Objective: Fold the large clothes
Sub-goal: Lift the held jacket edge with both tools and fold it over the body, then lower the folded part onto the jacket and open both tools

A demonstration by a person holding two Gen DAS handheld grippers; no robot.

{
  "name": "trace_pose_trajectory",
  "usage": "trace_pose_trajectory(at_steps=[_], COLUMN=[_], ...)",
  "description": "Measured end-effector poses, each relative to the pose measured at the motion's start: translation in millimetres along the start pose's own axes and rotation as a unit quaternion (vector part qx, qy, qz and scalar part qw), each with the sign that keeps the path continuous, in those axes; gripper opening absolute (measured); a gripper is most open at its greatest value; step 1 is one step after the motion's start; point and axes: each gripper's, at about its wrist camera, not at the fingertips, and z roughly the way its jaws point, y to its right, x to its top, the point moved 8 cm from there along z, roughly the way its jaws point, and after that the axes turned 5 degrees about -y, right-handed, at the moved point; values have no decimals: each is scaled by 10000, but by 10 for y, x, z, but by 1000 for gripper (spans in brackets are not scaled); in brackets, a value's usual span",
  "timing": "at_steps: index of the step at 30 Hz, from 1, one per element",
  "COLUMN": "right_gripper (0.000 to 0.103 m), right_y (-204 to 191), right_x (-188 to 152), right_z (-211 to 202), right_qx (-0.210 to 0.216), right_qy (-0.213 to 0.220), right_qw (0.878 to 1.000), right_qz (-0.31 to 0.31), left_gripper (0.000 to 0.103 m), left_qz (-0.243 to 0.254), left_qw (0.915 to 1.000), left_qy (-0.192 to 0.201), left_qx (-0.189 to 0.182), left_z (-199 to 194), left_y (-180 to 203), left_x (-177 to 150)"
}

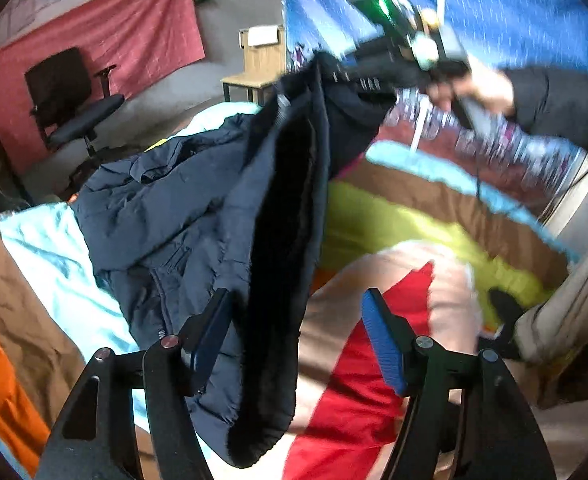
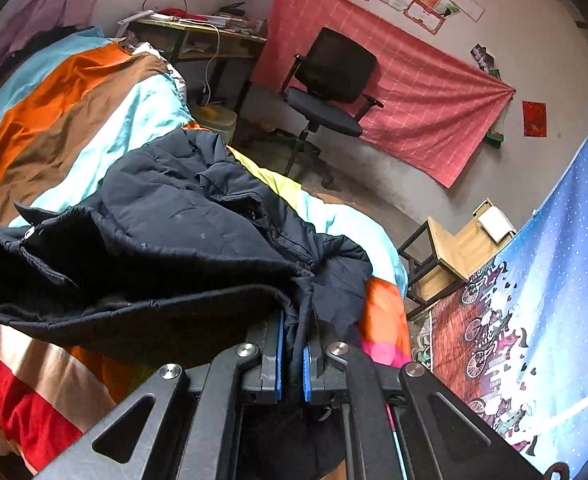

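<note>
A dark navy padded jacket (image 1: 166,208) lies crumpled on a bed with a striped cover (image 1: 393,216). One edge of it is lifted, showing the black lining. My left gripper (image 1: 297,320) is open low over the bed. The hanging black lining passes between its fingers (image 1: 383,344) and close to the left one, and neither pad presses on it. My right gripper (image 2: 292,356) is shut on a bunched edge of the jacket (image 2: 182,208) and holds it above the bed cover (image 2: 54,120). In the left wrist view the right gripper (image 1: 349,74) is up high, blurred, in a person's hand (image 1: 481,88).
A black office chair (image 2: 329,92) stands on the floor beyond the bed, before a pink cloth (image 2: 425,92) on the wall. A wooden stool (image 2: 453,252) stands beside a hanging blue printed sheet (image 2: 553,280). A cluttered desk (image 2: 198,36) is at the bed's far end.
</note>
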Motion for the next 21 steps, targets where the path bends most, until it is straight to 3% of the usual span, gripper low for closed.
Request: trace_pose_trajectory(at_steps=[3,5,7,10,14,21], right_gripper=[7,7,7,7,7,7], right_y=[10,11,25,66,212,538], right_x=[12,15,18,31,109,344], right_z=[7,12,15,27,63,308], right_qx=[35,67,96,163,221,359], right_qy=[13,18,33,45,134,332], right_qw=[10000,10000,9999,9998,9994,9963], right_qz=[32,38,31,61,244,713], left_gripper=[61,51,14,7,5,4], left_qz=[-84,-148,-91,16,34,-128], left_qw=[9987,9970,9937,9882,9791,9511], left_qy=[-288,-363,-484,-509,-399,-131], left_qx=[410,661,1002,1447,1995,3085], left_z=[197,262,285,265,122,53], left_y=[-40,-82,-143,-272,-480,-1217], left_x=[-12,-7,17,91,324,1005])
